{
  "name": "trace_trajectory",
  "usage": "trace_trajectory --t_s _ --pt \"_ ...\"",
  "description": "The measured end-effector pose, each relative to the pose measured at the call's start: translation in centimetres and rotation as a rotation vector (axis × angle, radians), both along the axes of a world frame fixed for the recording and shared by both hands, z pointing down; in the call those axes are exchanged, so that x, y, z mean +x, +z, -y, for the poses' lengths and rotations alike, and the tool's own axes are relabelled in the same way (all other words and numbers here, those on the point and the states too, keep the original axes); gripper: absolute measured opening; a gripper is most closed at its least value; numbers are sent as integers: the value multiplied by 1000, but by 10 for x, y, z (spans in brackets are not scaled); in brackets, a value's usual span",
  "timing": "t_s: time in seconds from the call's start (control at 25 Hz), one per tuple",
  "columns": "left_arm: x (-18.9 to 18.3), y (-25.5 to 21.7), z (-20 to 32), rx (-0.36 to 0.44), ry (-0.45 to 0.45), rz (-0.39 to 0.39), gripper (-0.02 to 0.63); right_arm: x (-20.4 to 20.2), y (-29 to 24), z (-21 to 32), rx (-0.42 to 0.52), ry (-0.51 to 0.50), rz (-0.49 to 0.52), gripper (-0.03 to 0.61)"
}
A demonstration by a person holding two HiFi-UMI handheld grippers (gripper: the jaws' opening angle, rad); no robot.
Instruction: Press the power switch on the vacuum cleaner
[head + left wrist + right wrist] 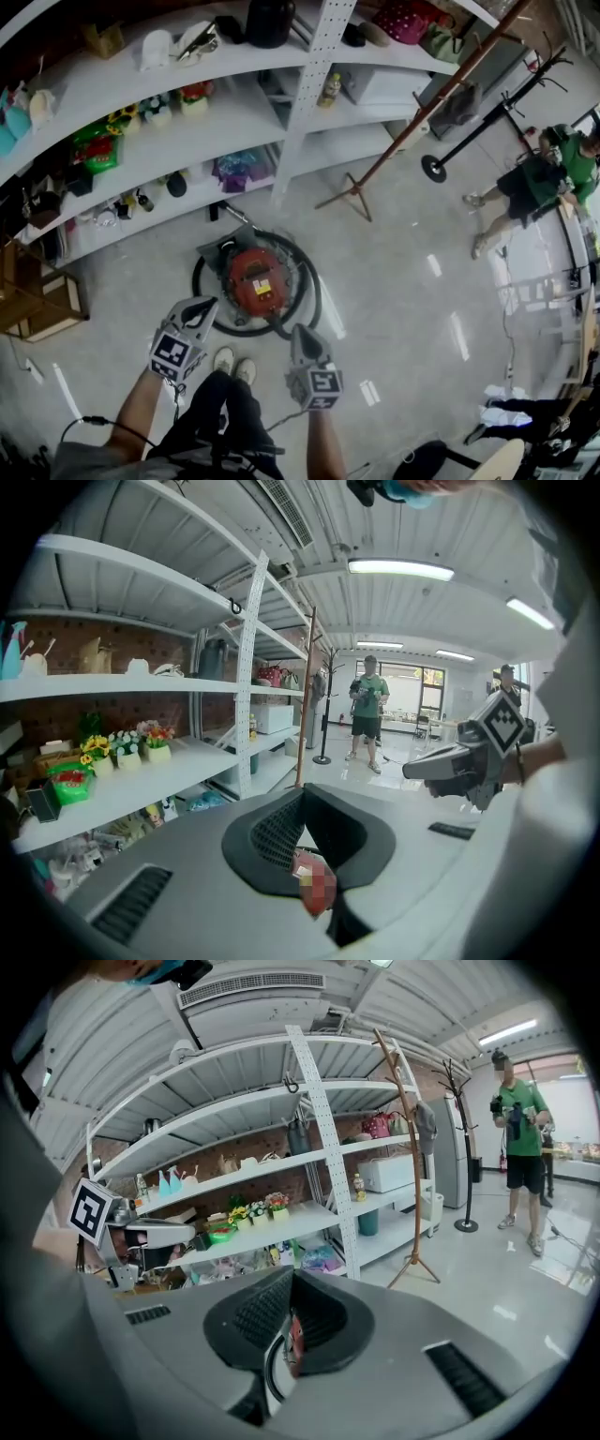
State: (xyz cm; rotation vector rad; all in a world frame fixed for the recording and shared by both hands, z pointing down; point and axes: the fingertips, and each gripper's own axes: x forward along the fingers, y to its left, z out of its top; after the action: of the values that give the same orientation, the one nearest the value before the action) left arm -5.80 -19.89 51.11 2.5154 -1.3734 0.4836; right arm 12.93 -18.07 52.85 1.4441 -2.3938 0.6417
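Vacuum cleaner: red canister on the pale floor, ringed by its black hose, just ahead of the person's shoes and in front of the white shelves.
Left gripper: raised above the canister's near-left edge, clenched, pads together, nothing between them; only a sliver of red seen through the slit.
Right gripper: raised over the near-right edge, likewise clenched and empty.
Power switch: too small to pick out from above; probably on the red top.
Step in hand: approach, no contact yet.
Doing it well: one closed tip used as a blunt finger, lowered straight onto the switch, clear of the hose loop; short, centred, firm press; other gripper held aside.
Risk: glancing push sliding off the switch or nudging the canister.
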Motion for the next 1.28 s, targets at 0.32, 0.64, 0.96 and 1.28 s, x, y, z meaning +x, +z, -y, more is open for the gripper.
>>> trace_trajectory --t_s 0.32,0.64,0.96,1.28 --pt "-12 38 11 -21 -26 -10 6 -10 48 5 -47 -6 -17 12" --pt "-15 85 18 -80 -41 1 6 -5 97 14 -91 -13 -37 12" --pt "-9 139 24 -80 28 70 6 -7 144 28 -106 -20 -27 12" --pt "-9 183 25 -111 34 73 6 -15 189 36 -128 -35 -22 12"
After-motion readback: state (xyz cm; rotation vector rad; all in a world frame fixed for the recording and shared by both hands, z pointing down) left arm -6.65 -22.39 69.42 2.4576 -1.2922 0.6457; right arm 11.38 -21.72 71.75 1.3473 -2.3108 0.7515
